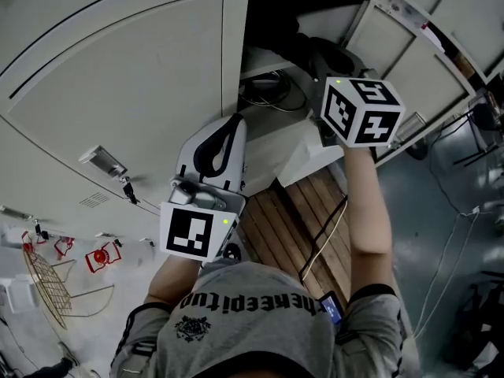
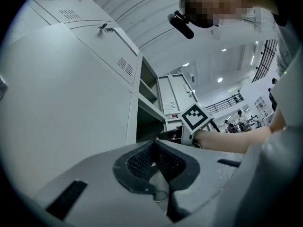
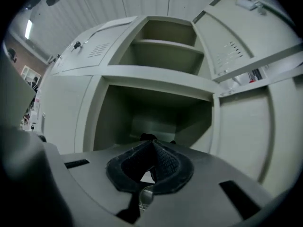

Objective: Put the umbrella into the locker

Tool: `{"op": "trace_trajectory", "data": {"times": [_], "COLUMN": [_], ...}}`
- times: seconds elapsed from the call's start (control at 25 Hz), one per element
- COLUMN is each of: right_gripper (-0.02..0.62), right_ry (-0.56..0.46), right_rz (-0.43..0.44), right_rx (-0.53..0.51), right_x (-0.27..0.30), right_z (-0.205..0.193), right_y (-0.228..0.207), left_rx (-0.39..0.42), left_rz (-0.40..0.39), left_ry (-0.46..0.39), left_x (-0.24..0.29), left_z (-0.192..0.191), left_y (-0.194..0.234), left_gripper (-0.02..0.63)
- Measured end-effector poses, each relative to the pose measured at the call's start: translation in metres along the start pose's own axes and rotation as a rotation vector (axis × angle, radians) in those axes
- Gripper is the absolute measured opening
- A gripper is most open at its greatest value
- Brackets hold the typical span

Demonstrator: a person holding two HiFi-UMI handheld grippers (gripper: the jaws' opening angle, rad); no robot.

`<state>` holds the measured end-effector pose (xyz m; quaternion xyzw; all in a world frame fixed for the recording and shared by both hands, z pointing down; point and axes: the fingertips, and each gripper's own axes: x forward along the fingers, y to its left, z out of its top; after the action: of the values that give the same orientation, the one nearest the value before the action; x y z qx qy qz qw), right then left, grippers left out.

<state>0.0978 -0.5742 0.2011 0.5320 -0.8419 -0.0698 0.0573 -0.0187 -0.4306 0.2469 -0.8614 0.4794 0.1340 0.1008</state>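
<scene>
Landmark: locker (image 3: 156, 77), grey metal, its door (image 3: 246, 46) swung open to the right; I place everything below against it.
Umbrella: I read the small dark lump (image 3: 148, 137) on the floor of the locker's lower open compartment, towards the back, as the umbrella. Only its top shows over my right gripper, so I can't make out its shape or which way it lies.
Right gripper (image 3: 152, 143): at the mouth of the lower compartment, pointing straight in. Its fingers (image 3: 166, 162) are pressed together with nothing between them, and they are apart from the dark lump.
Left gripper (image 2: 154, 144): outside the locker, beside its closed left-hand front. Its fingers (image 2: 137, 163) are also pressed together and empty.
Other contents: loose cables (image 1: 268, 93) lie on a shelf inside the locker.
Handling, my estimate: light; soft, slippery cloth over a stiff shaft, so the folds would slide under the pads.
Where to hold, my estimate: across the shaft near the middle of the bundle, or at the handle, never by loose cloth.
Task standing, my estimate: the umbrella looks to be inside the locker and neither gripper holds it.
</scene>
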Motion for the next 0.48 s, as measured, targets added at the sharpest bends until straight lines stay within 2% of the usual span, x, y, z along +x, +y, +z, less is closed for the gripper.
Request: {"op": "trace_trajectory", "data": {"times": [0.48], "right_gripper": [0.002], "right_ry": [-0.033], "right_rz": [-0.035], "right_rx": [0.017], "right_x": [-0.078], "right_z": [-0.015], "right_y": [0.001], "left_rx": [0.007], "left_rz": [0.021], "left_ry": [-0.015], "left_x": [-0.014], "left_z": [0.017], "left_y": [-0.036], "left_gripper": [0.005]}}
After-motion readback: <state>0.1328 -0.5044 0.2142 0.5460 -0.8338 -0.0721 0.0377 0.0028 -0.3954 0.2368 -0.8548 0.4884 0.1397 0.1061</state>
